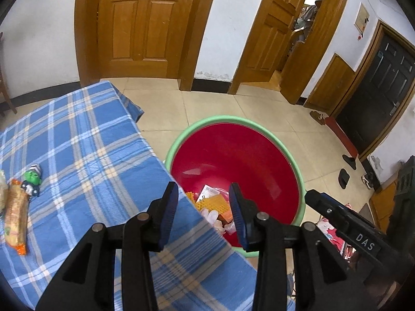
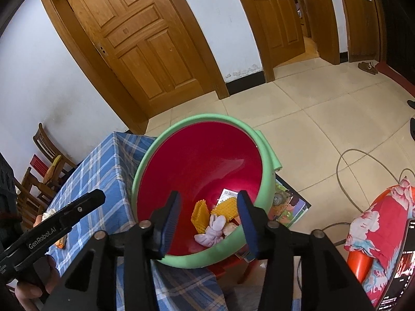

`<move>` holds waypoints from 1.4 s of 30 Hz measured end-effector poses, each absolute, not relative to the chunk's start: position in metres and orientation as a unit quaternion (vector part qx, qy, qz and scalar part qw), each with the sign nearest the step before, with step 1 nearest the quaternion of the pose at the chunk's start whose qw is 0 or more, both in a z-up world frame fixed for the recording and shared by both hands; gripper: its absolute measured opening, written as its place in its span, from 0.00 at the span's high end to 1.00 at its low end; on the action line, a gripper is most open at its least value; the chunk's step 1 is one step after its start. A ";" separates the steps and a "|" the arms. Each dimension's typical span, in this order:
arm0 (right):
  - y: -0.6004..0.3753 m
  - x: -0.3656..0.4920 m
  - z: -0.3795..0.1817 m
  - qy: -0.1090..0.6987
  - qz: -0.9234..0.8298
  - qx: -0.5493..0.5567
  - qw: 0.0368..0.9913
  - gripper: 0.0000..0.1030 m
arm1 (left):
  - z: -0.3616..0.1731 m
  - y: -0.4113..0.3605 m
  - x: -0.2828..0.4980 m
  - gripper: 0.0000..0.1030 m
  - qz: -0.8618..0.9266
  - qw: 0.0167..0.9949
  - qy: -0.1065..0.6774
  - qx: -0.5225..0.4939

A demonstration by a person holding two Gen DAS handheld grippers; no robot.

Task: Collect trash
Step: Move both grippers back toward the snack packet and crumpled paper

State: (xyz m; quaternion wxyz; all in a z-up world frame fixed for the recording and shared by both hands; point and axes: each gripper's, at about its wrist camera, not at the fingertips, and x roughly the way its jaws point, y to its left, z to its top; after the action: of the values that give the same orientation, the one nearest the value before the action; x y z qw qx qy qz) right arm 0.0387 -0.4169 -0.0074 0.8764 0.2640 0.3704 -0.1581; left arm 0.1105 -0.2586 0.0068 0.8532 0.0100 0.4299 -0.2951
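Note:
A red basin with a green rim point(image 1: 181, 134) stands beside the table and holds trash: yellow bumpy pieces point(image 2: 228, 207), a crumpled white tissue point(image 2: 212, 230) and a barcode card point(image 2: 228, 194). My left gripper point(image 1: 203, 194) hangs open and empty over the table's edge and the basin. My right gripper point(image 2: 209, 199) is open over the basin point(image 2: 197, 118), nothing between its fingers. On the blue plaid table point(image 1: 77, 142) lie an orange snack wrapper point(image 1: 16, 220) and a small green toy figure point(image 1: 32, 178), far left of the left gripper.
Wooden doors point(image 1: 140, 26) line the far wall across a tiled floor. Shoes point(image 1: 345, 178) and a grey cable point(image 2: 345, 171) lie on the floor. A red floral cushion point(image 2: 381, 228) is at the right, wooden chairs point(image 2: 46, 160) behind the table, and a picture book point(image 2: 290, 207) under the basin.

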 end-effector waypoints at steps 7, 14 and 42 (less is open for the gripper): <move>-0.402 0.036 0.005 0.361 -0.153 0.259 0.883 0.35 | 0.016 -0.232 0.104 0.45 -0.268 0.867 0.420 0.004; -0.384 0.035 0.014 0.358 -0.146 0.249 0.888 0.20 | 0.025 -0.201 0.102 0.35 -0.234 0.882 0.409 -0.005; -0.324 0.063 0.019 0.382 -0.106 0.223 0.891 0.12 | 0.035 -0.075 0.119 0.34 -0.124 0.914 0.384 -0.040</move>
State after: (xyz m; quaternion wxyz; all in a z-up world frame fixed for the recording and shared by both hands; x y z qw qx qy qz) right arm 0.0634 -0.3237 0.0188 0.8906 0.2227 0.3823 -0.1056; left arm 0.1187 -0.0750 0.0349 0.9142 -0.0404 0.3837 -0.1238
